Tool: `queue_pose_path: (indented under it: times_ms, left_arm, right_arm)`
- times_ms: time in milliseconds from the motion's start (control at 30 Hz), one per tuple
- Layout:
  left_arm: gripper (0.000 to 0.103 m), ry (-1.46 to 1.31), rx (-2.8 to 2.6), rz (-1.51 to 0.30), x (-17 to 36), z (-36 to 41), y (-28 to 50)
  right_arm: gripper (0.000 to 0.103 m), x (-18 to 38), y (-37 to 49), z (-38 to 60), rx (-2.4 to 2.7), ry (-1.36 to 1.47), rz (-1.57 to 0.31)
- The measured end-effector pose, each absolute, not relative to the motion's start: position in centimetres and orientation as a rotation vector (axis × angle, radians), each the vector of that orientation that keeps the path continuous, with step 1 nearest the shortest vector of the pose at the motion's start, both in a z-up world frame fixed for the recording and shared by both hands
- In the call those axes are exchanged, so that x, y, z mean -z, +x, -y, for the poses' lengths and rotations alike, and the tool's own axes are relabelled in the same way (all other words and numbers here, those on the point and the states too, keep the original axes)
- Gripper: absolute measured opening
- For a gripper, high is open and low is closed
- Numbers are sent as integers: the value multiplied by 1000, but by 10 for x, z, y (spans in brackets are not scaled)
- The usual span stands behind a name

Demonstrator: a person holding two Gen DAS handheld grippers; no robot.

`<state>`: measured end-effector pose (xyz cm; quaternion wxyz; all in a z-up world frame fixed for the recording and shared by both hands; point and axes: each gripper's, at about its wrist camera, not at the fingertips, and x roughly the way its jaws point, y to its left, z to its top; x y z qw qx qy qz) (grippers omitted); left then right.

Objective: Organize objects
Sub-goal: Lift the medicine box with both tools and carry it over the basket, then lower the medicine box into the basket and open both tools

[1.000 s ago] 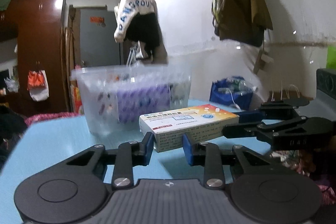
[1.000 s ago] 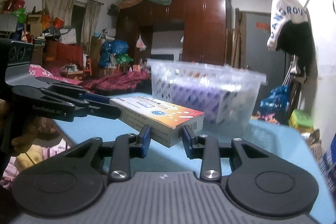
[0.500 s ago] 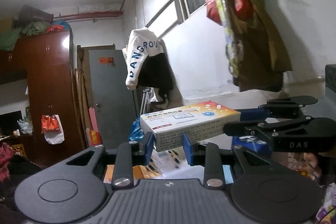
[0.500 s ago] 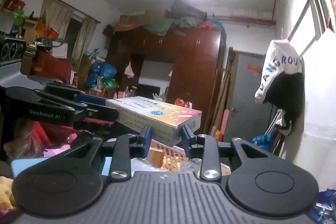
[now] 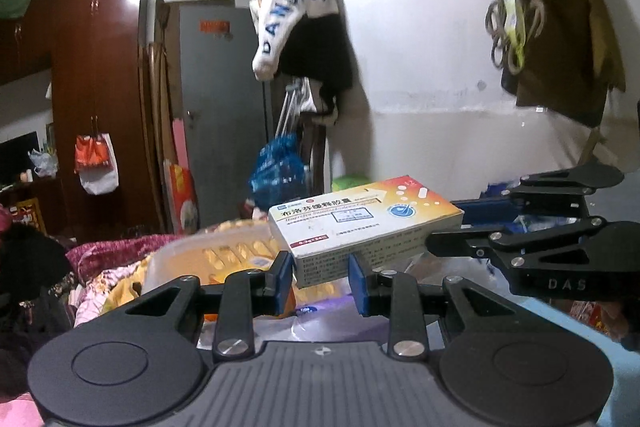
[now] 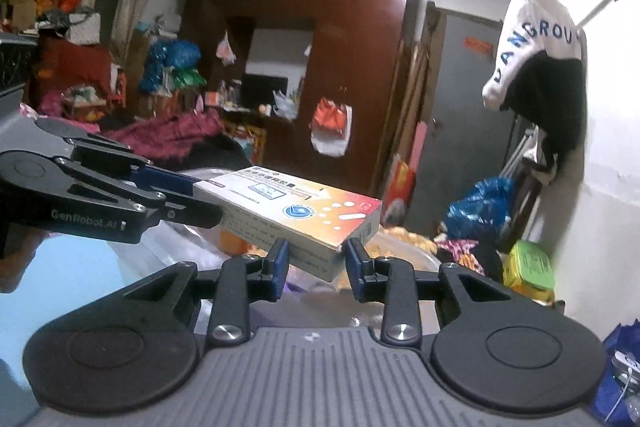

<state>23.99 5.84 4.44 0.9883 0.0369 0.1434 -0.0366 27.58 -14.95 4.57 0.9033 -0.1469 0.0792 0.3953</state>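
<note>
Both grippers have hold of one medicine box [image 5: 366,223], one at each short end, and the box is carried in the air above a clear plastic bin [image 5: 224,255].

Left gripper [image 5: 322,277]: its blue pads are closed against the two sides of the near end of the box. In the right wrist view the same gripper [image 6: 188,203] enters from 9 o'clock and meets the far end of the box.

Right gripper [image 6: 316,265]: closed on the near corner of the box [image 6: 292,213], pads pressing on both sides. In the left wrist view it [image 5: 444,231] enters from 3 o'clock and clamps the opposite end.

Judgement on the hold: a grip at each end keeps a light carton nearly level and stops it twisting, which suits lowering it flat into a container. One gripper would probably suffice for the weight; the second appears to serve for steadying.

Position of the box: printed face up, long axis running between the two grippers, tilted slightly. From each camera it sits at 12 o'clock, directly between the pads. It touches nothing but the grippers.

Below the box, the bin shows yellow and orange contents, too blurred to identify. A blue tabletop [image 6: 60,267] shows at 8 o'clock in the right wrist view. The box appears to be over the bin opening, though exact alignment cannot be confirmed.
</note>
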Motion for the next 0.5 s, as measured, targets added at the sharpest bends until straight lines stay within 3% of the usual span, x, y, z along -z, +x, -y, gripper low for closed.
queue_pose_path:
  times_ms: [133, 233, 300, 367, 433, 467, 500]
  left_arm:
    - [35, 72, 71, -319, -39, -58, 246]
    - [37, 55, 82, -317, -39, -59, 247]
    - [57, 45, 86, -312, -40, -60, 244]
    - [77, 35, 76, -297, -40, -59, 241]
    - [81, 51, 66, -272, -41, -58, 233]
    - [82, 60, 61, -265, -42, -56, 230]
    - [85, 63, 57, -260, -42, -55, 226]
  right_arm:
    - [36, -45, 276, 152, -807, -308, -205]
    - [49, -44, 272, 153, -804, -312, -207]
    - [72, -43, 275, 154, -781, -317, -197]
    - [76, -44, 274, 156, -760, -310, -186]
    - [84, -46, 273, 160, -763, -287, -173]
    - [96, -47, 272, 162, -753, -270, -165]
    - [103, -48, 270, 163, -741, -256, -159]
